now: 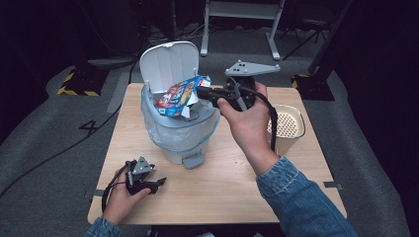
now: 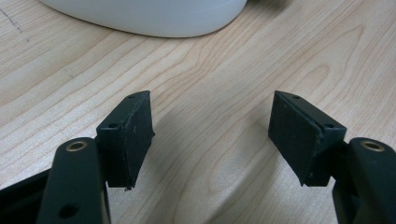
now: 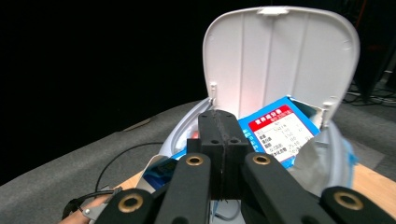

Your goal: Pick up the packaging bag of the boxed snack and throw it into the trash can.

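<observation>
A white pedal bin (image 1: 180, 143) lined with a clear bag stands on the wooden table (image 1: 222, 192), its lid (image 1: 168, 64) raised. Across its opening lies a tilted blue and red snack packet (image 1: 178, 96). My right gripper (image 1: 201, 92) is shut on the packet's right end, just over the bin. Along the right gripper (image 3: 223, 116), the jaws are pressed together in front of the packet (image 3: 280, 130) and the lid (image 3: 280, 56). My left gripper (image 1: 159, 183) rests low near the table's front left, open. Between its fingers (image 2: 212, 116) there is bare wood.
A cream container (image 1: 286, 126) with a perforated top stands at the table's right edge, close to my right forearm. The bin's foot pedal (image 1: 192, 160) sticks out toward me. A cable runs over the grey floor on the left.
</observation>
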A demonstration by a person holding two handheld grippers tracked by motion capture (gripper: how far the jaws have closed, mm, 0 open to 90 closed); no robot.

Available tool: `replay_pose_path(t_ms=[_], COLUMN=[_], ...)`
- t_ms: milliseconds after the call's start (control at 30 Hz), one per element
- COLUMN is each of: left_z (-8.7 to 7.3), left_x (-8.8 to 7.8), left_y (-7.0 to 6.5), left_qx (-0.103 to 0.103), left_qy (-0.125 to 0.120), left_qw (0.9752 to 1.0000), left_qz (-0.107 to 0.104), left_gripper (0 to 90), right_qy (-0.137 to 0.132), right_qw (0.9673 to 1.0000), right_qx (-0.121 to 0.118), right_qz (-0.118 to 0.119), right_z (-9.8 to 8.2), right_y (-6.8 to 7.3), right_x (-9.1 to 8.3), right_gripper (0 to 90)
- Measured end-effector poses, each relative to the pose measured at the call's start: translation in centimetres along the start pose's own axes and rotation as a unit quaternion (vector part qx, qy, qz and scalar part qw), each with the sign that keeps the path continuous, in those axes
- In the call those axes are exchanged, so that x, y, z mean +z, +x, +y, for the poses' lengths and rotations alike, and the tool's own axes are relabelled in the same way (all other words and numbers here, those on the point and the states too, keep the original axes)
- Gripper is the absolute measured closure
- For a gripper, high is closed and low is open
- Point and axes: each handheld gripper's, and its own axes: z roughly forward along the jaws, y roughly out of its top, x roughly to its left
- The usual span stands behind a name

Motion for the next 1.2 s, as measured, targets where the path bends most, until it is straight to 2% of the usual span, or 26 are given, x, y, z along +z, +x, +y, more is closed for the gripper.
replay_pose_path(t_ms=[100, 233, 367, 500, 633, 700, 733, 800, 833, 933, 1067, 1167, 1200], left_z=[0.0, 0.0, 0.0, 0.0, 0.0, 0.0, 0.0, 0.0, 0.0, 0.0, 0.0, -0.1, -0.1], left_x=[0.0, 0.0, 0.0, 0.0, 0.0, 0.0, 0.0, 0.0, 0.0, 0.0, 0.0, 0.0, 0.0], left_y=[0.0, 0.0, 0.0, 0.0, 0.0, -0.1, -0.1, -0.1, -0.1, -0.1, -0.1, -0.2, -0.2], left_qx=[0.0, 0.0, 0.0, 0.0, 0.0, 0.0, 0.0, -0.001, -0.001, 0.0, 0.0, -0.001, -0.001], left_qy=[0.0, 0.0, 0.0, 0.001, 0.001, 0.001, 0.0, 0.001, 0.001, 0.001, 0.0, 0.001, 0.001], left_qw=[1.0, 1.0, 1.0, 1.0, 1.0, 1.0, 1.0, 1.0, 1.0, 1.0, 1.0, 1.0, 1.0], left_qz=[0.0, 0.0, 0.0, -0.003, -0.003, -0.003, -0.003, -0.003, -0.004, -0.004, -0.004, -0.004, -0.004], left_gripper=[31.0, 31.0, 31.0, 31.0, 31.0, 31.1, 31.0, 31.0, 31.0, 31.0, 31.0, 31.0, 31.0], right_qy=[-0.004, -0.002, 0.007, 0.012, -0.004, -0.015, -0.018, -0.016, -0.016, -0.014, -0.007, -0.023, -0.029], right_qw=[0.9999, 0.9998, 0.9997, 0.9997, 0.9997, 0.9996, 0.9997, 0.9998, 0.9997, 0.9997, 0.9996, 0.9995, 0.9991], right_qx=[-0.001, 0.013, 0.022, 0.019, 0.024, 0.019, 0.009, -0.013, -0.016, -0.018, -0.028, -0.021, -0.027], right_qz=[-0.009, -0.017, -0.009, -0.002, 0.009, 0.014, 0.013, 0.002, 0.005, 0.009, -0.008, 0.008, 0.014], right_z=[0.3, 0.2, -0.1, -0.3, -0.3, -0.1, 0.1, 0.3, 0.3, 0.5, 0.6, 1.0, 1.3], right_y=[-0.3, -0.7, -0.6, -0.3, -0.6, -0.4, -0.2, 0.1, 0.2, 0.5, 0.1, 0.0, 0.2], right_x=[-1.1, -1.7, -0.7, 1.0, 2.2, 2.4, 2.5, 2.6, 2.7, 2.4, 2.8, 3.5, 3.8], right_gripper=[90.0, 90.0, 90.0, 90.0, 90.0, 89.7, 88.0, 89.9, 90.0, 90.0, 90.0, 90.0, 90.0])
